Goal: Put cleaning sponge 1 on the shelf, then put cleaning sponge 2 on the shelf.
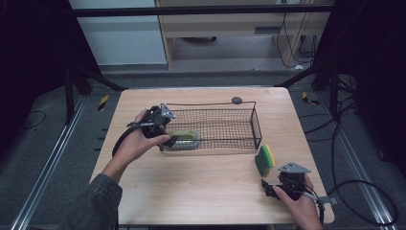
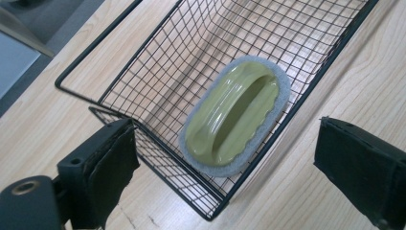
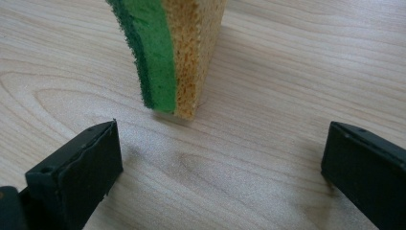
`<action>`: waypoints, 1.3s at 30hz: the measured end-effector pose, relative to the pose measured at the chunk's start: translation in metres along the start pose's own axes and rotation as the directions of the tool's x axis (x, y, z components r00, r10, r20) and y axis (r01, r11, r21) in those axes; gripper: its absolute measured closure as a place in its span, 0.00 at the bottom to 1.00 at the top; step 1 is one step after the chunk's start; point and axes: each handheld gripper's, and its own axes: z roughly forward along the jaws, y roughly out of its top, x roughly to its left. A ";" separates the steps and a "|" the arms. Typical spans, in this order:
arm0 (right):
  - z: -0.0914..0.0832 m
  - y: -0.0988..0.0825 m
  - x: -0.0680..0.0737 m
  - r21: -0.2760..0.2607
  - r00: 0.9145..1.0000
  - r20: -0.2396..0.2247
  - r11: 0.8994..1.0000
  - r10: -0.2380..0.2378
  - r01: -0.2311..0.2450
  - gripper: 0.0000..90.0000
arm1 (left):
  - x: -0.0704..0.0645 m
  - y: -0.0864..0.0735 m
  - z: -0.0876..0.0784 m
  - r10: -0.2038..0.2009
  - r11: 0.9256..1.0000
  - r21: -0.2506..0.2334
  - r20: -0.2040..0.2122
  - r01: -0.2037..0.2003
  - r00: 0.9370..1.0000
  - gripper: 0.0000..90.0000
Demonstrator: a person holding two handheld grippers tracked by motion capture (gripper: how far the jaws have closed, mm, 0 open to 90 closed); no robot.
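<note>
Jaws of both grippers gape: left over glossy olive scrubber [image 2: 237, 117] (wire basket [image 2: 158, 57]), right before porous sponge [image 3: 167, 52].

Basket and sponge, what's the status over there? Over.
Left claw open above the basket; green scrubber lies inside, free. Right claw open, short of the upright sponge. Nothing between them.
</note>
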 end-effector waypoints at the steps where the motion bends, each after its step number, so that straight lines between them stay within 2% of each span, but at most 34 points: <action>1: 0.000 0.000 0.000 0.000 1.000 0.000 1.000 0.001 -0.001 0.01 | 0.000 -0.002 -0.001 -0.007 1.000 -0.007 -0.001 0.007 1.000 0.07; 4: 0.000 0.000 0.000 0.000 1.000 0.001 1.000 0.001 -0.001 0.01 | 0.000 -0.007 -0.004 -0.027 0.999 -0.027 -0.004 0.027 1.000 0.06; 7: 0.000 0.000 0.000 0.000 1.000 0.001 1.000 0.001 -0.001 0.01 | -0.001 -0.013 -0.006 -0.063 0.997 -0.051 0.007 0.063 0.998 0.05; 11: 0.000 0.000 0.000 0.000 1.000 0.001 1.000 0.001 -0.001 0.01 | -0.002 -0.023 -0.008 -0.081 0.995 -0.060 -0.005 0.081 0.997 0.05; 16: 0.000 0.000 0.000 -0.002 1.000 0.007 1.000 -0.002 0.002 0.01 | -0.003 -0.045 -0.010 -0.144 0.986 -0.084 -0.010 0.143 0.989 0.05; 18: 0.000 0.000 0.000 0.004 1.000 0.004 1.000 -0.001 0.001 0.01 | -0.003 -0.056 -0.011 -0.168 0.982 -0.091 -0.019 0.166 0.986 0.05; 19: -0.001 0.000 0.000 0.010 1.000 0.001 1.000 -0.002 0.002 0.01 | -0.004 -0.065 -0.011 -0.193 0.977 -0.096 -0.021 0.190 0.981 0.05; 21: -0.002 0.002 0.001 0.035 1.000 -0.005 0.999 -0.004 0.004 0.02 | -0.004 -0.077 -0.010 -0.216 0.972 -0.098 -0.032 0.212 0.976 0.05; 24: -0.006 0.004 0.001 0.051 1.000 -0.007 0.999 -0.008 0.008 0.12 | -0.005 -0.098 -0.005 -0.266 0.960 -0.102 -0.052 0.260 0.963 0.05; 26: -0.012 0.004 0.002 0.035 1.000 -0.006 0.999 0.002 -0.002 0.13 | -0.004 -0.111 0.002 -0.296 0.951 -0.107 -0.040 0.291 0.954 0.05; 27: -0.015 0.005 0.002 0.033 1.000 -0.004 0.999 0.004 -0.004 0.15 | -0.003 -0.116 0.008 -0.300 0.952 -0.079 -0.043 0.296 0.953 0.05; 28: -0.020 0.005 0.003 0.034 1.000 -0.002 0.999 0.005 -0.005 0.16 | -0.003 -0.118 0.009 -0.290 0.956 -0.061 -0.048 0.287 0.956 0.06; 29: -0.023 0.005 0.004 0.034 1.000 0.001 0.999 0.000 0.000 0.17 | -0.002 -0.121 0.011 -0.293 0.956 -0.053 -0.063 0.290 0.954 0.05; 30: -0.026 0.005 0.005 0.037 1.000 0.002 0.999 -0.007 0.007 0.18 | -0.002 -0.125 0.013 -0.305 0.952 -0.052 -0.074 0.301 0.950 0.05; 32: -0.033 0.007 0.008 0.039 1.000 -0.001 0.999 0.000 0.000 0.20 | -0.004 -0.132 0.019 -0.313 0.950 -0.045 -0.080 0.310 0.946 0.05; 35: -0.039 0.011 0.010 0.053 1.000 0.004 0.999 0.005 -0.005 0.23 | -0.007 -0.140 0.028 -0.335 0.942 -0.040 -0.061 0.333 0.940 0.05; 38: -0.046 0.016 0.015 0.055 1.000 0.009 0.998 -0.007 0.006 0.26 | -0.011 -0.145 0.035 -0.343 0.939 -0.040 -0.055 0.341 0.938 0.05; 39: -0.049 0.019 0.016 0.056 1.000 0.013 0.998 -0.013 0.013 0.27 | -0.012 -0.146 0.037 -0.358 0.933 -0.050 -0.036 0.356 0.933 0.05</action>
